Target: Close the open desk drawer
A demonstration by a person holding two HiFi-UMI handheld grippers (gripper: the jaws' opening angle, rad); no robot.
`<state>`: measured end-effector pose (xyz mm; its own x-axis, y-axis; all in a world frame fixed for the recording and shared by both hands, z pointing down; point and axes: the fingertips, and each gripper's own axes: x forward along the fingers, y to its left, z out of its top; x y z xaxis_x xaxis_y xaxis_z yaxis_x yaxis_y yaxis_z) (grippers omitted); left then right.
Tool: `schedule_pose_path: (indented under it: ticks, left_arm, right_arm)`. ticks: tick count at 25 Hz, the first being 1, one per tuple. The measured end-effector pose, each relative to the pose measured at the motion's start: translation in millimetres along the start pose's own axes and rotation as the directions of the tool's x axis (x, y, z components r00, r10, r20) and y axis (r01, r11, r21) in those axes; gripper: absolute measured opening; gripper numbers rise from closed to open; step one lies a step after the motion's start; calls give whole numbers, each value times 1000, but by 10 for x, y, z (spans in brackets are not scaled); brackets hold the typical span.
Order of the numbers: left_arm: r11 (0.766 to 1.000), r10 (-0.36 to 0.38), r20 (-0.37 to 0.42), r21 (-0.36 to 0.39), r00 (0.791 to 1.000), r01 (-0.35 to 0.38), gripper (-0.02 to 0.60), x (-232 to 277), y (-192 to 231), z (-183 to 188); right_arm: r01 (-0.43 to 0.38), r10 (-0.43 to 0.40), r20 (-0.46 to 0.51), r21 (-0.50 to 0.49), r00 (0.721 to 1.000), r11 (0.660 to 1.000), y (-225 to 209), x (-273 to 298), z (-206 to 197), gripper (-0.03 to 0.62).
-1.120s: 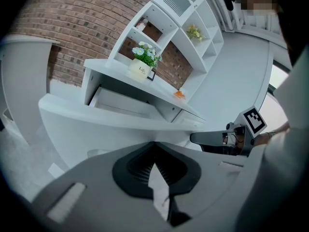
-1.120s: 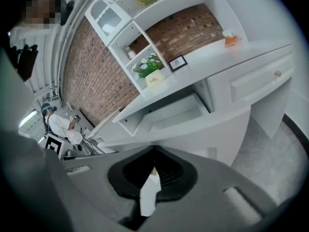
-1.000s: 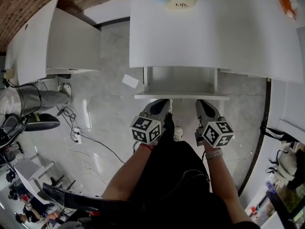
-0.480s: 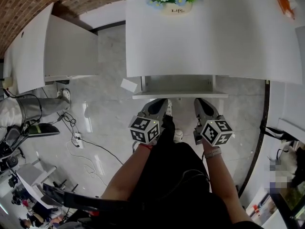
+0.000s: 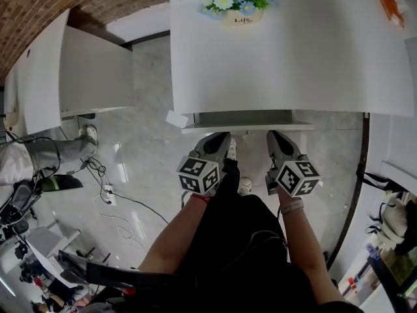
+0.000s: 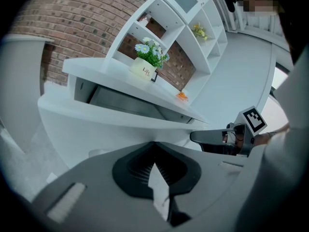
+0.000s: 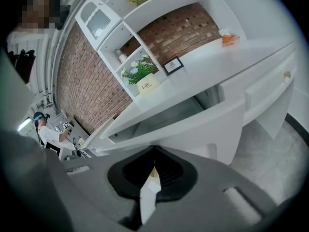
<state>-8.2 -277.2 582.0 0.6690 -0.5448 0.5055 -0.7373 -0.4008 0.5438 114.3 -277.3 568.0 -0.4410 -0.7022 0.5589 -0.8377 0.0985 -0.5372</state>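
The white desk fills the top of the head view. Its drawer sticks out only a little from under the desk's near edge. My left gripper and right gripper are side by side, both shut on nothing, tips at the drawer's front panel. In the left gripper view the shut gripper meets the white drawer front, and a narrow strip of the drawer's inside shows. The right gripper likewise rests against the drawer front.
A flower pot and a small orange item stand on the desk. A second white desk is at the left, with cables on the floor. A white card lies by the drawer. A drawer unit stands to the right.
The drawer has slid in under the desk, so much less of it shows. Both grippers moved forward with its front panel.
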Motion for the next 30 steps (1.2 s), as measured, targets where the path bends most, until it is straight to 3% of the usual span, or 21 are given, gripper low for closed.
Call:
schedule_pose_path:
  ticks: [30]
  left_arm:
    - [1000,-13,6,-10,1000,13,3,290,245,367]
  right_arm:
    - [4,-6,43,33,999,999,-73,370,371,2]
